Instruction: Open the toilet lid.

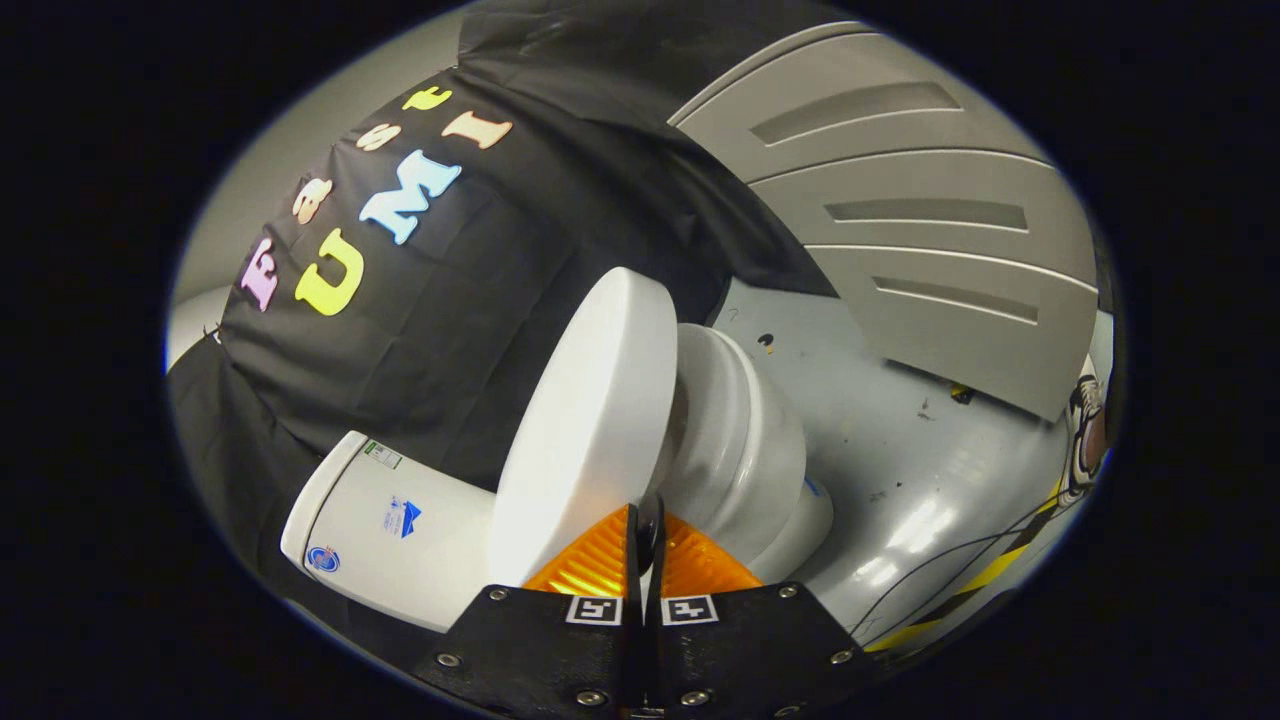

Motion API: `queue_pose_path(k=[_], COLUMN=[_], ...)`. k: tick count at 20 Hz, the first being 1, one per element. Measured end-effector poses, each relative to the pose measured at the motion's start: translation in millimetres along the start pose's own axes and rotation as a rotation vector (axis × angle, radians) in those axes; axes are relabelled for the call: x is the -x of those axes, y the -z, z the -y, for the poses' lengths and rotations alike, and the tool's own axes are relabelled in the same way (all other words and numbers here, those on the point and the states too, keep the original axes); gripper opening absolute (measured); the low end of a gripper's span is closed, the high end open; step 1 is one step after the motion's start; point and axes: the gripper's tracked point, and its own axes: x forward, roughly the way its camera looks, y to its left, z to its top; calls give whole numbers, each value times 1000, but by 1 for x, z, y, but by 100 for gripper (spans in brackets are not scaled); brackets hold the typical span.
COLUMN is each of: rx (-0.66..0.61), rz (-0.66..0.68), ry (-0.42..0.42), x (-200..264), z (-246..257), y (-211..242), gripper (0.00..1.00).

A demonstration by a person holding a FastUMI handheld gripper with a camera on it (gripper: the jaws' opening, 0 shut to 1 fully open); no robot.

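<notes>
Gripper view: gripper (646, 515) fingers pressed together, almost no gap, tips at near edge of toilet lid (590, 430); whether lid rim is pinched between them cannot be told. Lid stands raised well off seat (725, 420), wedge of open room between the two. Cistern (385, 525) close behind lid, against black cloth wall (420, 330). Beyond bowl: bare grey floor (880, 440), ribbed grey panel (930, 250), thin cable (950, 560), striped tape (985, 580).
</notes>
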Motion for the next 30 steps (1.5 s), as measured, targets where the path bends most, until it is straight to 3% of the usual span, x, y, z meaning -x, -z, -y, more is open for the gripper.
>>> queue_pose_path(k=[5, 16, 24, 30], rx=[171, 317, 573, 635], rz=[45, 51, 49, 51], ry=[9, 67, 92, 126], x=[7, 22, 37, 43], z=[-23, -54, -105, -125], y=[-14, -15, -28, -33], gripper=[0, 1, 0, 0])
